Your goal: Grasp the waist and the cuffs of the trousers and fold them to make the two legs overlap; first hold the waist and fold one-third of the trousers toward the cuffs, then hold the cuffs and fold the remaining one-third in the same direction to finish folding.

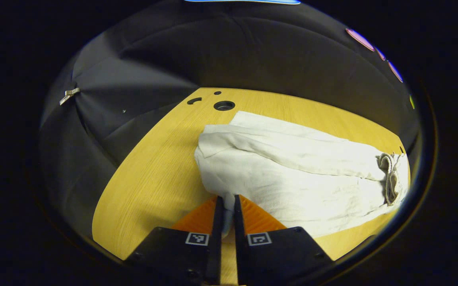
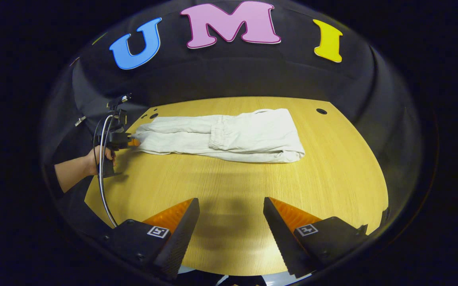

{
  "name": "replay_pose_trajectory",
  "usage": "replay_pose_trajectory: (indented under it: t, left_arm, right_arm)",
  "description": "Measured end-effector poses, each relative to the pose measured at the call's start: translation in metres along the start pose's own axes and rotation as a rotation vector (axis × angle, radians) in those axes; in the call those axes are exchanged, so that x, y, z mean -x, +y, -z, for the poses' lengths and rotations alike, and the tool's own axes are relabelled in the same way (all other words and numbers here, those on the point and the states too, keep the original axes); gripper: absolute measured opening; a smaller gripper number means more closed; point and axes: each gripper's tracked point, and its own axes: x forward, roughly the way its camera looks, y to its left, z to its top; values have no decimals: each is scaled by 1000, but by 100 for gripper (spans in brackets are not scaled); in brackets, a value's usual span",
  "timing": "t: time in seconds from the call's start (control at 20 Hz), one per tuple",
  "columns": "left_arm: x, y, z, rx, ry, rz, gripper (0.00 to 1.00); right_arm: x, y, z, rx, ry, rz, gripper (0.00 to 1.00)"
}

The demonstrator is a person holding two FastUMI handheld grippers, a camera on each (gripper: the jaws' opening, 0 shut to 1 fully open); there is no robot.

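Observation:
White trousers (image 1: 292, 174) lie lengthwise on the wooden table (image 1: 153, 178), legs overlapped. The waist end is folded over onto the legs, and its drawstring (image 1: 390, 174) shows at the right of the left gripper view. My left gripper (image 1: 227, 199) is shut on the near cuff end, with white cloth pinched between its fingers. In the right gripper view the trousers (image 2: 221, 135) stretch across the far half of the table; the left gripper (image 2: 133, 142), held by a hand (image 2: 94, 159), grips their left end. My right gripper (image 2: 231, 202) hangs open over bare table, well short of the trousers.
Round holes pierce the table top near its far corners (image 1: 224, 105) (image 2: 321, 111). A cable (image 2: 101, 182) trails from the left gripper down past the table's left edge. A metal clip (image 1: 69, 95) sits on the black wall. Bare wood (image 2: 332, 178) lies between my right gripper and the trousers.

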Motion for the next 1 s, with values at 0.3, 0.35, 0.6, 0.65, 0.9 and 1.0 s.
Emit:
replay_pose_trajectory:
  t: [0.3, 0.35, 0.6, 0.65, 0.9, 1.0]
  left_arm:
    - [6, -4, 1, 89, -5, 20, 6]
    - [12, -14, -2, 131, -12, 54, 6]
    - [33, -29, -22, 228, -62, 90, 5]
    - [36, -30, -28, 229, -72, 92, 5]
    - [67, -58, -79, 217, -153, 127, 6]
    - [82, -82, -97, 195, -179, 164, 5]
  right_arm:
    - [16, -30, -20, -26, -61, 61, 99]
    - [20, -37, -20, -27, -69, 73, 99]
    - [36, -77, -8, -32, -95, 162, 99]
    - [40, -84, -4, -39, -101, 177, 99]
    - [55, -118, 23, -126, -78, 233, 99]
    - [65, -135, 22, -123, -111, 278, 99]
